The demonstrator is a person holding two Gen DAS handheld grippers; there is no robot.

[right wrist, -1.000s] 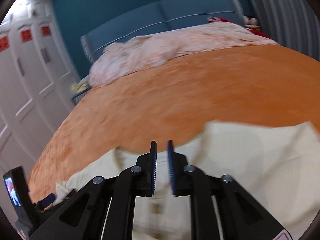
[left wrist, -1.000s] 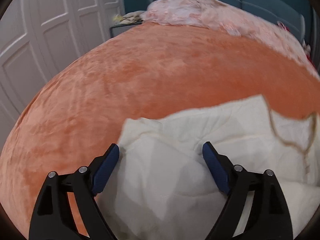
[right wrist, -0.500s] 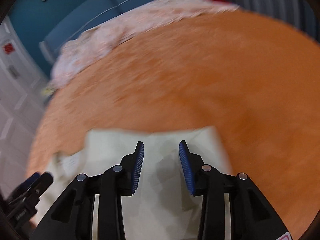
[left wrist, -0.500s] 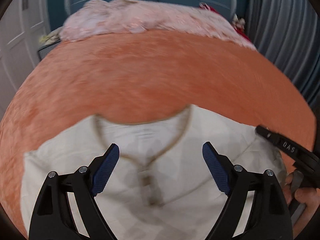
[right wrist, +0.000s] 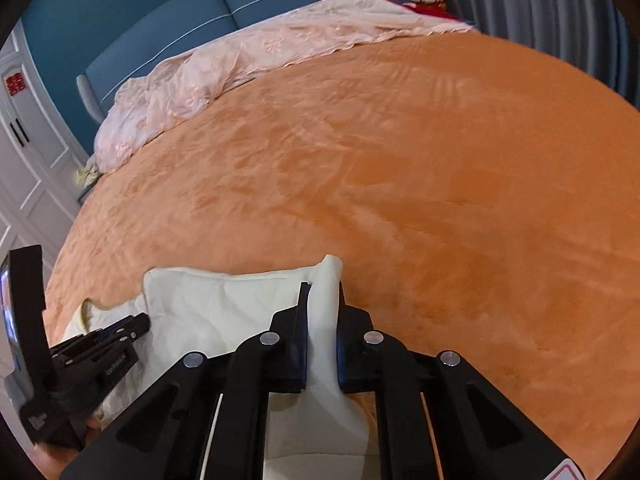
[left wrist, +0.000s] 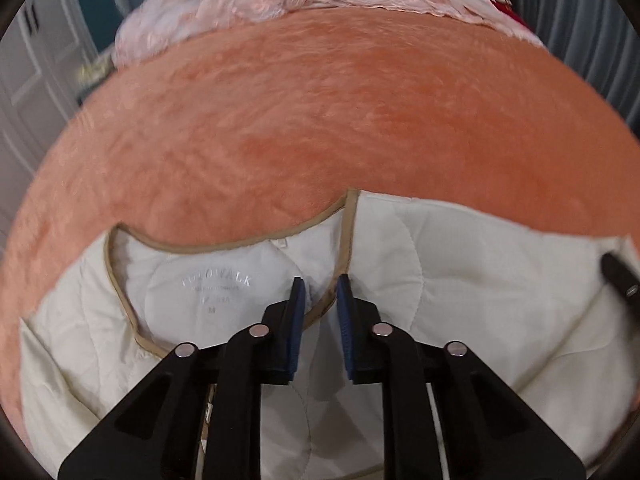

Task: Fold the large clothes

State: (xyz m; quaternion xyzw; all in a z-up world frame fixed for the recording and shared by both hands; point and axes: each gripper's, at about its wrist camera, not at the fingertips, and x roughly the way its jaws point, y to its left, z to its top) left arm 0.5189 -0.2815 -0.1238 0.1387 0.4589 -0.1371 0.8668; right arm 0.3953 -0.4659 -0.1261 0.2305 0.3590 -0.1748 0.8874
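Note:
A cream quilted jacket [left wrist: 460, 280] with tan trim lies on the orange bed cover [left wrist: 320, 120], collar toward the headboard, its inner label showing. My left gripper [left wrist: 320, 292] is shut on the jacket's tan-trimmed front edge just below the neckline. In the right wrist view my right gripper [right wrist: 323, 296] is shut on a raised fold of the jacket [right wrist: 224, 312] at its right edge. The left gripper [right wrist: 120, 332] shows at the left of that view. The right gripper's tip [left wrist: 620, 276] shows at the right edge of the left wrist view.
A pink embroidered quilt [right wrist: 260, 56] is bunched along the head of the bed against a blue headboard [right wrist: 168, 28]. White wardrobe doors [right wrist: 28, 168] stand to the left. Grey curtains [right wrist: 540, 12] hang at the right. Orange bed cover [right wrist: 440, 180] stretches beyond the jacket.
Both grippers were open half a second ago. Now both have closed on the jacket: the left on the front edge by the collar, the right on a fold at the side.

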